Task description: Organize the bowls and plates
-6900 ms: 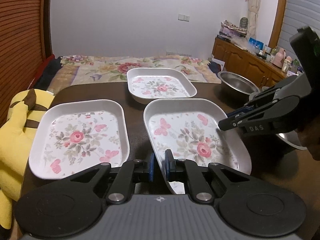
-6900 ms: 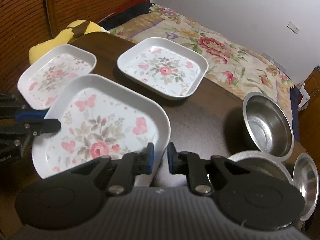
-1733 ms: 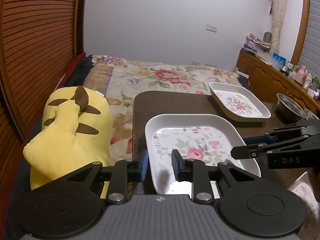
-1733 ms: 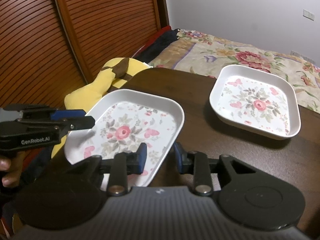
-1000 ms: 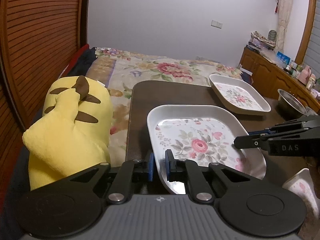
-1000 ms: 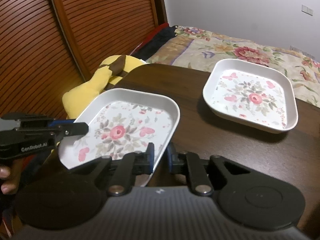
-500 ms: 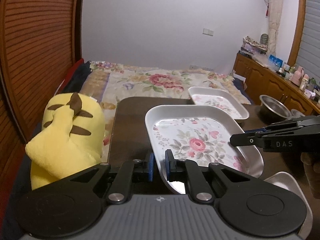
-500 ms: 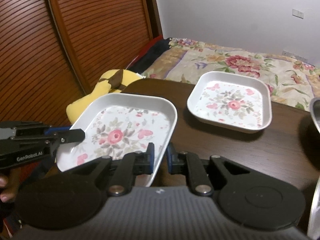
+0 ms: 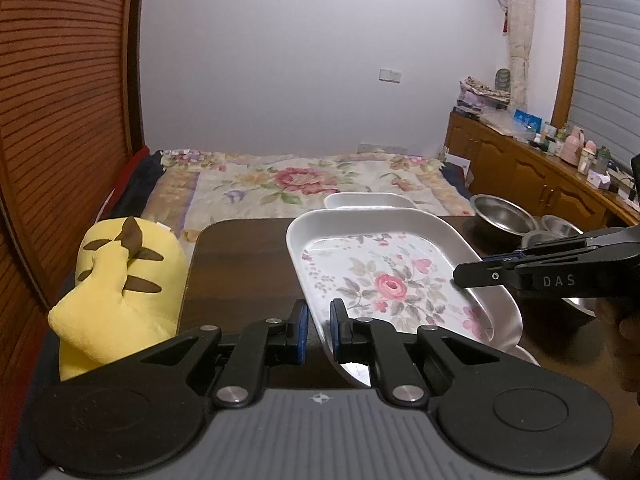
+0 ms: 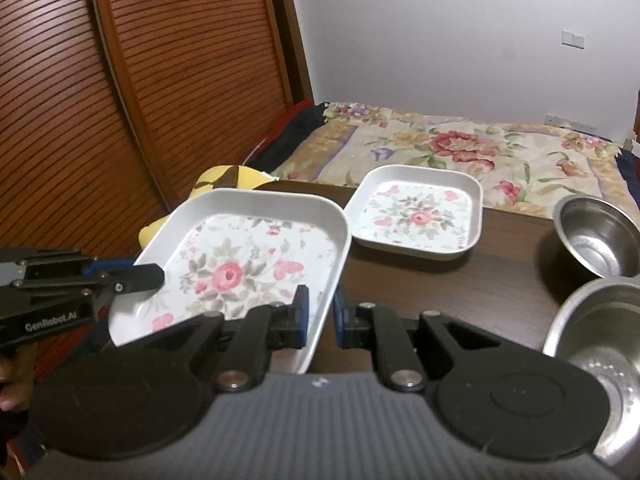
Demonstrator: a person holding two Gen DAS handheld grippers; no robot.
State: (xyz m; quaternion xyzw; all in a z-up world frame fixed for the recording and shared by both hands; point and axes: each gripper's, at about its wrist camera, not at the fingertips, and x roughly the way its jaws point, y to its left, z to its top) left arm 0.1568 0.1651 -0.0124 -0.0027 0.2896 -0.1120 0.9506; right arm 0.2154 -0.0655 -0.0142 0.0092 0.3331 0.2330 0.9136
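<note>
A white square plate with a rose pattern [image 9: 384, 276] [image 10: 248, 264] is held in the air above the dark table, tilted. My left gripper [image 9: 318, 330] is shut on its left rim, and it also shows in the right wrist view [image 10: 120, 280]. My right gripper [image 10: 321, 316] is shut on its right rim, and it also shows in the left wrist view [image 9: 476, 274]. A second floral plate [image 10: 418, 212] [image 9: 364, 201] rests on the table behind it. The edge of a third plate [image 9: 524, 354] peeks out below the held one.
Steel bowls [image 10: 596, 236] [image 10: 600, 332] [image 9: 502, 214] stand at the table's right side. A yellow plush toy [image 9: 116, 284] lies off the table's left edge. A bed with a floral cover [image 9: 296, 180] is behind, and a slatted wooden door [image 10: 140, 80] is at the left.
Both grippers shut on the left plate's rims and lifted it off the table. It has since risen and moved right, over the plate in front.
</note>
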